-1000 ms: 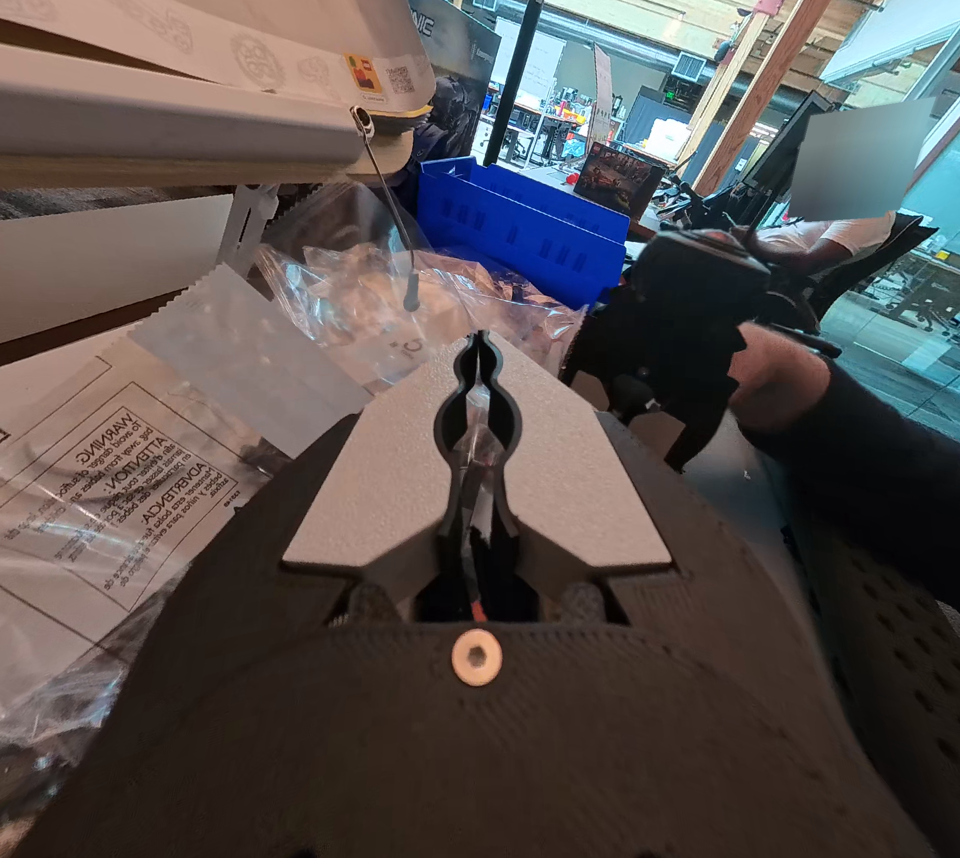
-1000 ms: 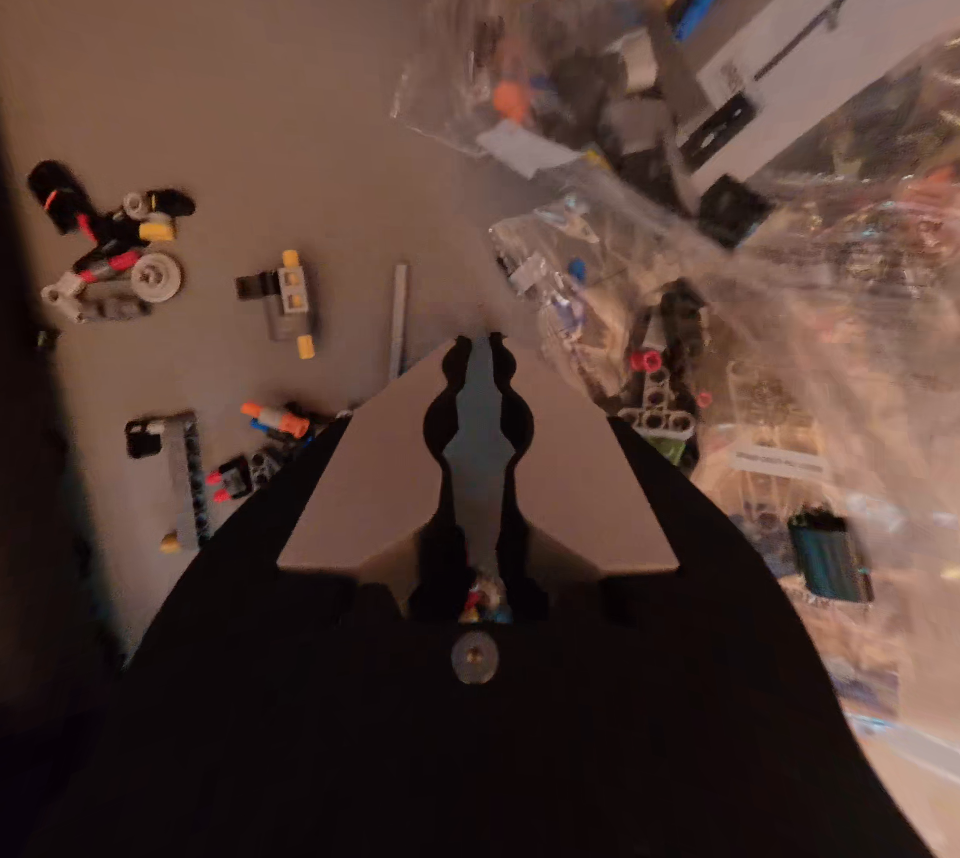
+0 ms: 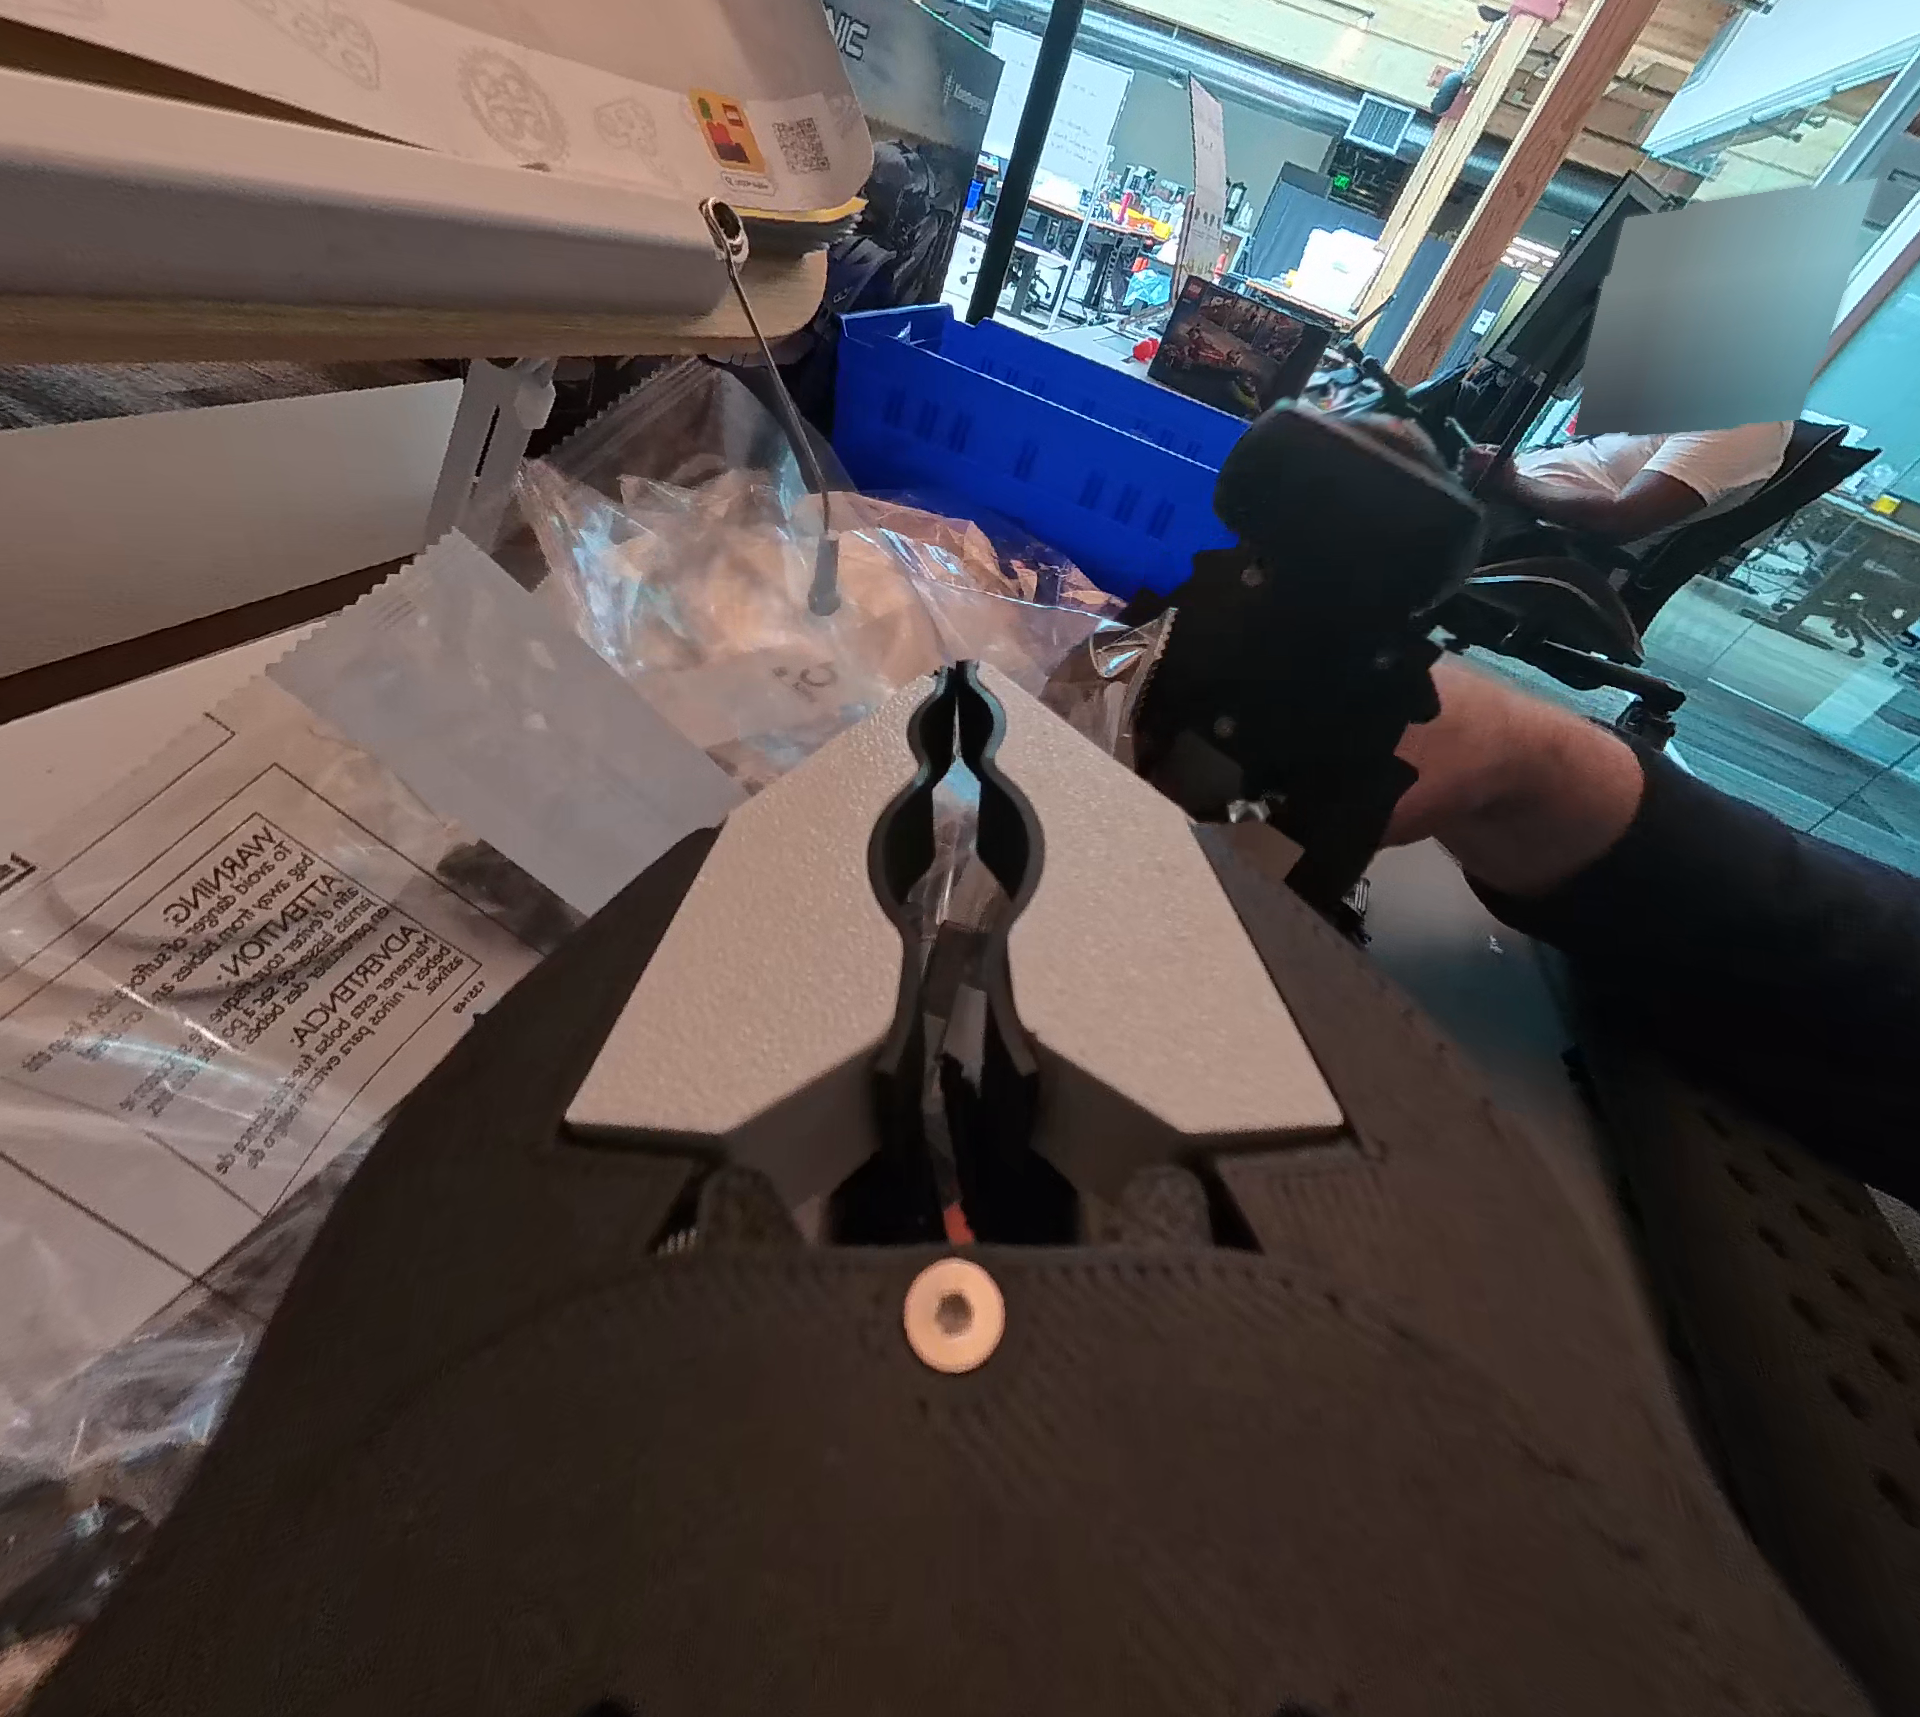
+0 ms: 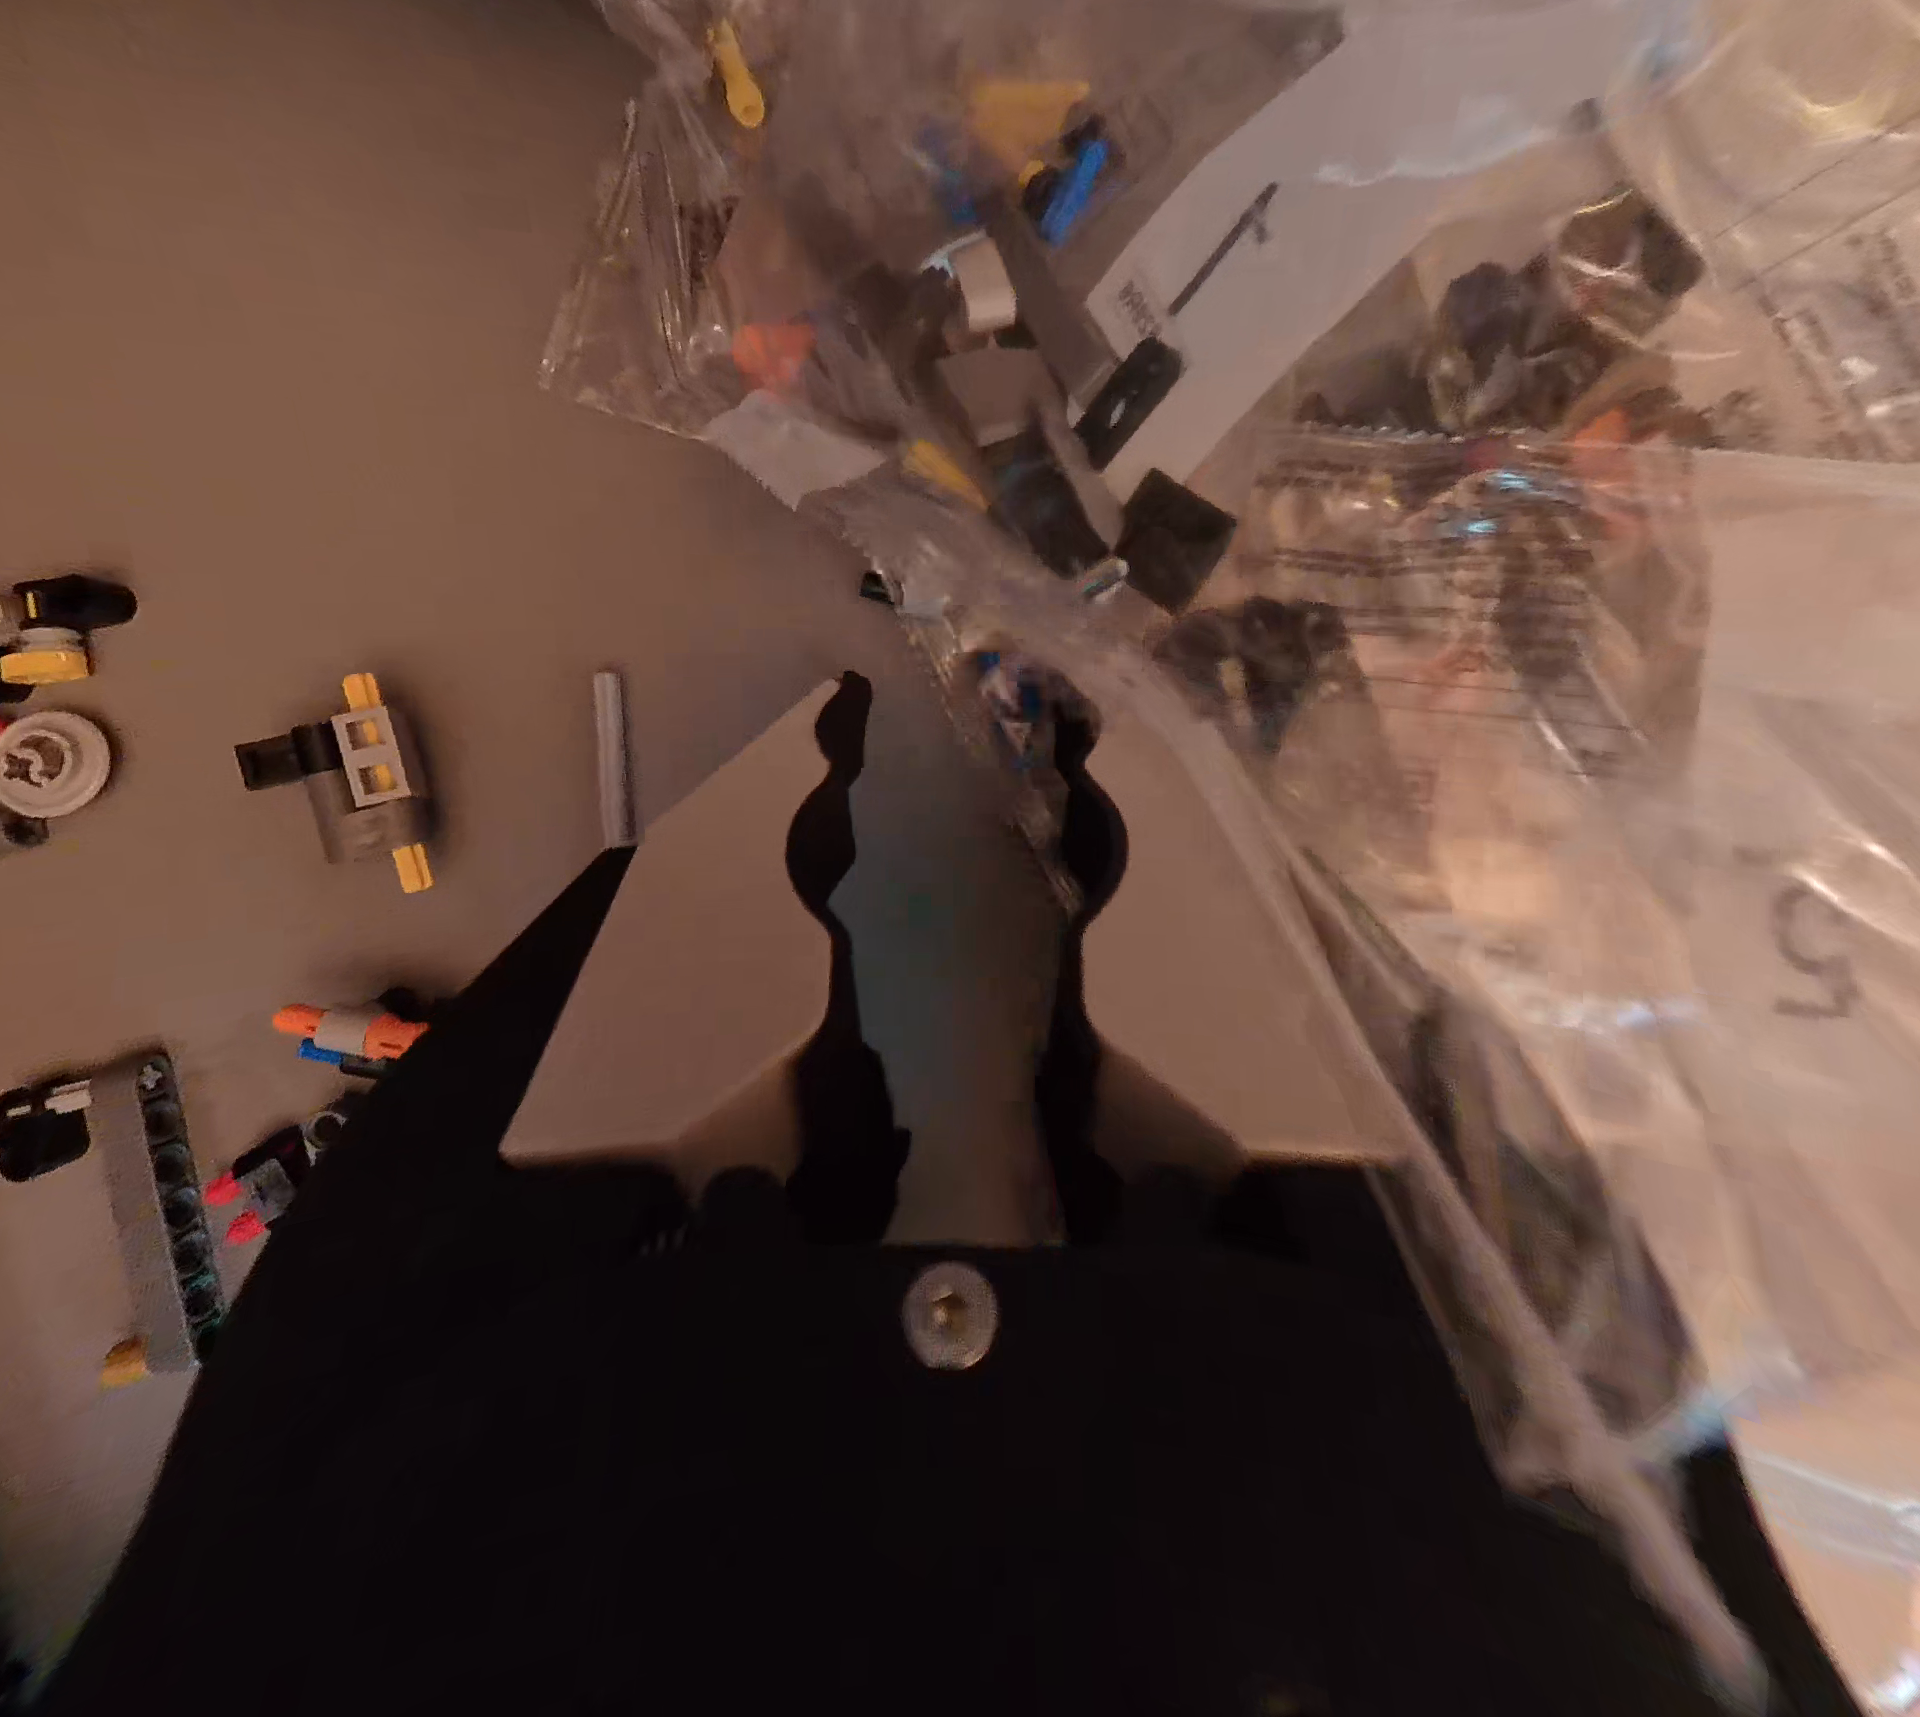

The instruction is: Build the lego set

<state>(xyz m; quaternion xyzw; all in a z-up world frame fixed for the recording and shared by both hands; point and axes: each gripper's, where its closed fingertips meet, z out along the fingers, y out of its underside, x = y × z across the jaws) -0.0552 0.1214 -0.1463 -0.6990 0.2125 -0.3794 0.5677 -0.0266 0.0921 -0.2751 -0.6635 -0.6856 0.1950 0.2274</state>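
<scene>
Loose lego pieces (image 4: 364, 774) (others bagged (image 4: 997, 337)).

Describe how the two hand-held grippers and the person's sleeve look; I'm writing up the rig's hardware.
Each hand-held gripper, left and right, has a black, ridged 3D-printed body, two pale grey textured fingers with wavy black inner edges, and a silver screw at the centre. Seen from the left wrist view, the right one is a blocky black housing with small screws. The person wears a dark sleeve.

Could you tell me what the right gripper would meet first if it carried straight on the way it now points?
Probably the edge of the clear parts bag just beyond the right gripper, whose jaws stand open; depth is unclear, so the table might come first.
</scene>
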